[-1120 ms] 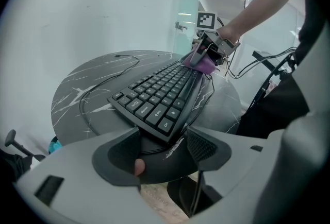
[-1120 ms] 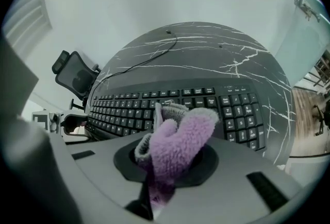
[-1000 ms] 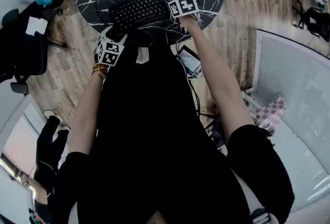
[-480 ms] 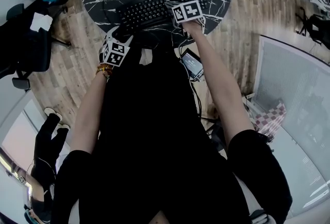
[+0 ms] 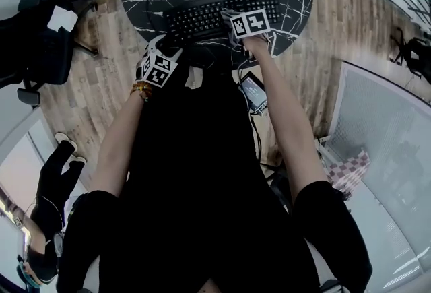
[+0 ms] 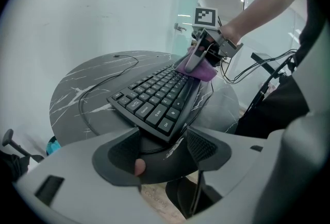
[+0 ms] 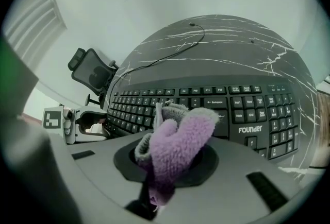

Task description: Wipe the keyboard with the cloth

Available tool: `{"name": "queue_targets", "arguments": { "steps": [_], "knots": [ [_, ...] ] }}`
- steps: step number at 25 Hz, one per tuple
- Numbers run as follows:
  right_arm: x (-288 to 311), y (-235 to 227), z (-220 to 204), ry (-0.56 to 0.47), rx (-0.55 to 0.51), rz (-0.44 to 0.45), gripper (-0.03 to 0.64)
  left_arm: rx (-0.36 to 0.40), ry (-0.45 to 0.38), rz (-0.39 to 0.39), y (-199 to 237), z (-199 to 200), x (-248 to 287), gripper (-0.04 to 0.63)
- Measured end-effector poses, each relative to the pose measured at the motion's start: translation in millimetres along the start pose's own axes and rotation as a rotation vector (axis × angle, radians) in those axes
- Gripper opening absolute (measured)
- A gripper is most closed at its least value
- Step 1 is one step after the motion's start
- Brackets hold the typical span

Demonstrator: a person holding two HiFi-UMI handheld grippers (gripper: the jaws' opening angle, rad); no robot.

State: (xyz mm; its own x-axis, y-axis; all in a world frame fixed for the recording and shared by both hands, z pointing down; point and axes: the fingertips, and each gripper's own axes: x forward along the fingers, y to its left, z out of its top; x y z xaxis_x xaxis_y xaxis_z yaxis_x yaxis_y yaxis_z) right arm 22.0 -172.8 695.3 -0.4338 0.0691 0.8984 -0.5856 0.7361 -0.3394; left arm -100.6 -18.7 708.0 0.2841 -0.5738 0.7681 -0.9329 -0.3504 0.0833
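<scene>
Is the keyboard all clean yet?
Probably not yet. Done: the purple cloth is picked up, shut in the right gripper. Happening now: the cloth rests on the right part of the black keyboard. The left gripper sits open at the keyboard's left corner. Left: wiping the other keys, though I can't tell which are clean.
</scene>
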Motion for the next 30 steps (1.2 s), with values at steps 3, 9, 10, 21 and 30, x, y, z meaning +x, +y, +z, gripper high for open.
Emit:
{"name": "queue_targets", "arguments": {
  "steps": [3,9,10,21,30],
  "knots": [
    [-1,1,-1,-0.014,0.033,0.023,0.08,0.011,-0.001,-0.004,-2,0,1,0.282],
    [7,20,-1,0.001,0.017,0.084,0.08,0.001,-0.001,-0.003,-2,0,0,0.282],
    [8,21,-1,0.002,0.011,0.078,0.08,0.001,-0.001,-0.005,-2,0,1,0.282],
    [19,50,2,0.004,0.044,0.21,0.078,0.006,-0.002,-0.001,-3,0,0,0.282],
    [42,108,5,0.045,-0.014,0.328,0.078,0.014,0.002,0.005,-4,0,1,0.282]
  ]
}}
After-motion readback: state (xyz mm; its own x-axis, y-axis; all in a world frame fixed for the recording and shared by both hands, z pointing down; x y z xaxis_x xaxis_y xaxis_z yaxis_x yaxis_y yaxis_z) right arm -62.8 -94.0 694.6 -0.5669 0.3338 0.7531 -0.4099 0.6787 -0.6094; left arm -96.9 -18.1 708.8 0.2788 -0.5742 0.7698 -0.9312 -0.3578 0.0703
